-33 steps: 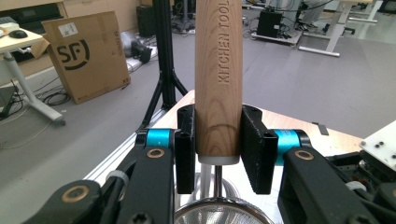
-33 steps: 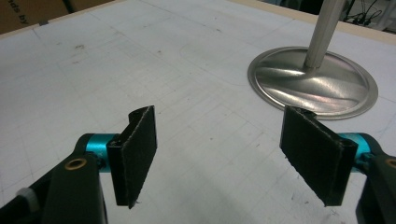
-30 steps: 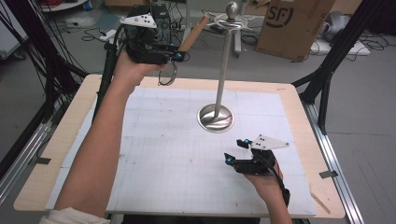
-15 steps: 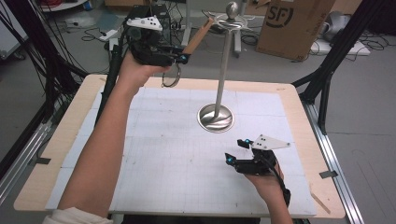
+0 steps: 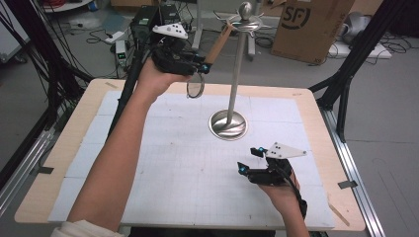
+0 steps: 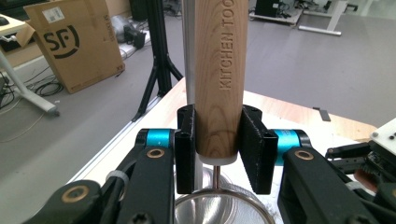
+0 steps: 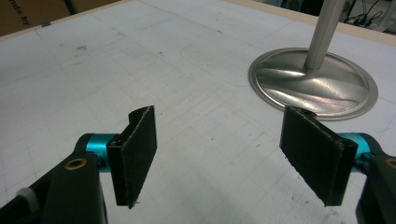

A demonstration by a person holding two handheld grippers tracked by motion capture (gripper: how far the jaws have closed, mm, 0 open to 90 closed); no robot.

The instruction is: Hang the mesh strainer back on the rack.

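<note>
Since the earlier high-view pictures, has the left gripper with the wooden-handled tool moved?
Yes. The left gripper, shut on the wooden-handled tool, has shifted right, toward the metal stand; the handle's tip now nearly reaches the stand's top.

Burned into the wooden handle (image 6: 219,79) clamped between my left jaws, the words "KITCHEN TOO" run lengthwise before the frame cuts them off. At ten o'clock in my left gripper view, a cardboard box (image 6: 77,44) on the floor carries a black "SF" logo, seen again in the high view (image 5: 309,24) at one o'clock.
</note>
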